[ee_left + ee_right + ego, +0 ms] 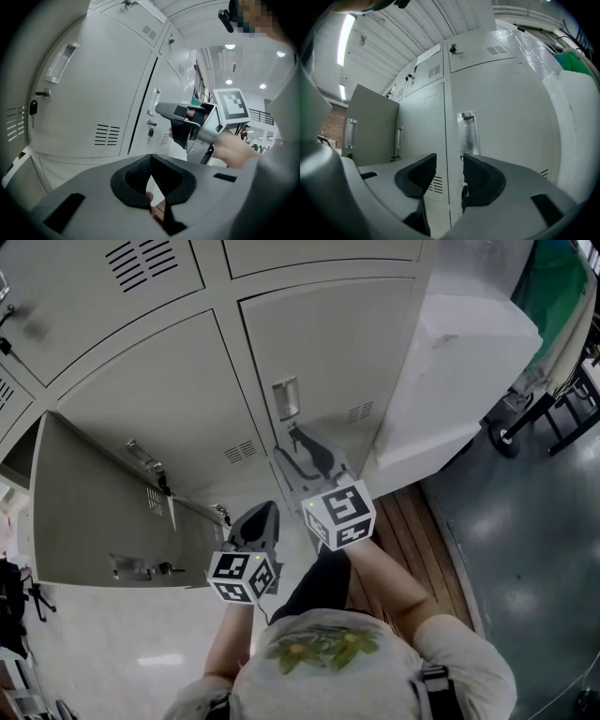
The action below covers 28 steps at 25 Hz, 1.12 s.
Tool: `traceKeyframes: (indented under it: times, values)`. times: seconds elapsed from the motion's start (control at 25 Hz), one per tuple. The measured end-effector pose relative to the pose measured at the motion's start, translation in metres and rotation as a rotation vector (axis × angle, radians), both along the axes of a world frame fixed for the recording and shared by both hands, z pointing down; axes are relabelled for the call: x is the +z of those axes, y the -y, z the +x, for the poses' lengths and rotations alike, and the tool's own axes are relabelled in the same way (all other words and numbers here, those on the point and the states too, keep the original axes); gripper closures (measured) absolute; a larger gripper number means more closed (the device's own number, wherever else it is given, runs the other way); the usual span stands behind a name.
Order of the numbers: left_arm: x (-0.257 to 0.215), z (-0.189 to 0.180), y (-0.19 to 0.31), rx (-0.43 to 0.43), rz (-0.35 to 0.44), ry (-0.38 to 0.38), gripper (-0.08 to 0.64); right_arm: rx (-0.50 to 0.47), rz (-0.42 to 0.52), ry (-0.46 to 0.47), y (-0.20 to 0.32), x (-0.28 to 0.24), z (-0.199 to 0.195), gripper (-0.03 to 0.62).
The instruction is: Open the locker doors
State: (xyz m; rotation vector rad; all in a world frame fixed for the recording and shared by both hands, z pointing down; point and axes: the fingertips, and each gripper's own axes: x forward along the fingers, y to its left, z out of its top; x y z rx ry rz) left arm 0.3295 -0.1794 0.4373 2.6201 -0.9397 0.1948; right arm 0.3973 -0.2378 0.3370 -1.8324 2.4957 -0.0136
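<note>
Nearest, holding the left gripper (151,161) pressed together on nothing, idle and low beside the right one. Just ahead, carrying the right gripper (449,161) spread wide with nothing between the jaws, aimed level at the clear pull handle (468,133) of the closed locker door (506,122); not touching it yet.

Might close on the hanging key (150,132) just under the handle instead (sits almost in line with the right-hand jaw), and would then tug or twist the key, not the door. Might also pinch only the handle's edge and slip off on the pull, since looks smooth and shallow. If locked, would gain nothing from pulling but strain on the handle.

Further left, seeing one open door (370,126) standing out from the bank: could catch an elbow or the idle left gripper on a sideways step.

Farthest right, noting a white wrapped block (576,117) beside the lockers. Judging by the handle at the door's left edge, probably hinged on the right, so could bang into that block if flung wide.
</note>
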Motion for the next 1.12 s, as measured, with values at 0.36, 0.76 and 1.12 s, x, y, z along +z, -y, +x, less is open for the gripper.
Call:
traceKeyframes:
  times: [0.36, 0.76, 1.12]
  values:
    - [0.002, 0.0, 0.011, -0.015, -0.001, -0.003, 0.531, 0.026, 0.006, -0.03, 0.032, -0.009, 0.009, 0.42]
    - [0.006, -0.003, 0.015, -0.031, -0.01, -0.005, 0.531, 0.025, -0.004, -0.072, 0.048, -0.008, 0.004, 0.42]
    - [0.007, -0.003, 0.01, -0.023, -0.016, -0.006, 0.531, 0.044, -0.016, -0.077, 0.051, -0.007, 0.001, 0.42]
